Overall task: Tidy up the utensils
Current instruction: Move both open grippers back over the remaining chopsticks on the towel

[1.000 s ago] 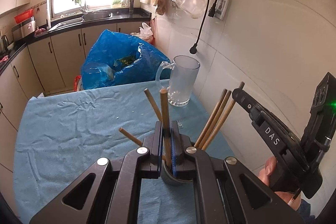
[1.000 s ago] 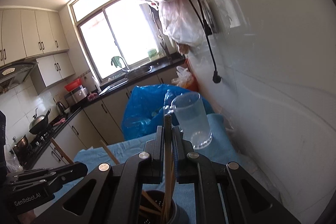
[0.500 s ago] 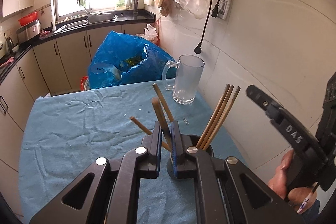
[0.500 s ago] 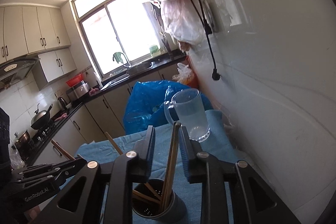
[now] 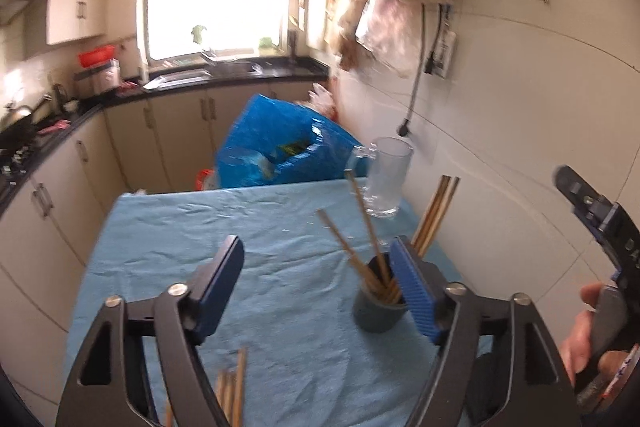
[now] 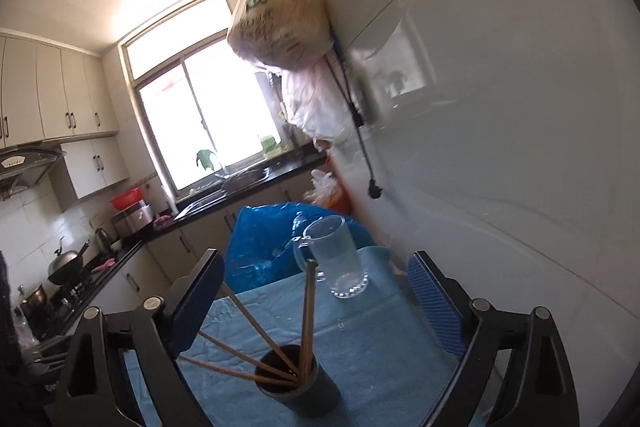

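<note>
A dark round holder cup [image 5: 378, 311] stands on the blue tablecloth [image 5: 200, 227] with several wooden chopsticks [image 5: 370, 227] leaning out of it. It also shows in the right wrist view [image 6: 298, 383], with its chopsticks [image 6: 307, 311] fanned to the left and upright. My left gripper [image 5: 316, 291] is open and empty, above and left of the cup. More loose chopsticks [image 5: 232, 391] lie on the cloth below it. My right gripper [image 6: 316, 301] is open and empty above the cup; its body shows at the right edge of the left wrist view [image 5: 600, 227].
A clear glass mug [image 5: 386, 177] stands at the table's far right corner, also in the right wrist view [image 6: 340, 259]. A blue plastic bag [image 5: 280, 151] sits behind the table. The white tiled wall [image 5: 520, 107] runs close along the right.
Both grippers have opened and let go of their chopsticks, which now rest in the cup. Both have pulled up and back; the left gripper has shifted left.
</note>
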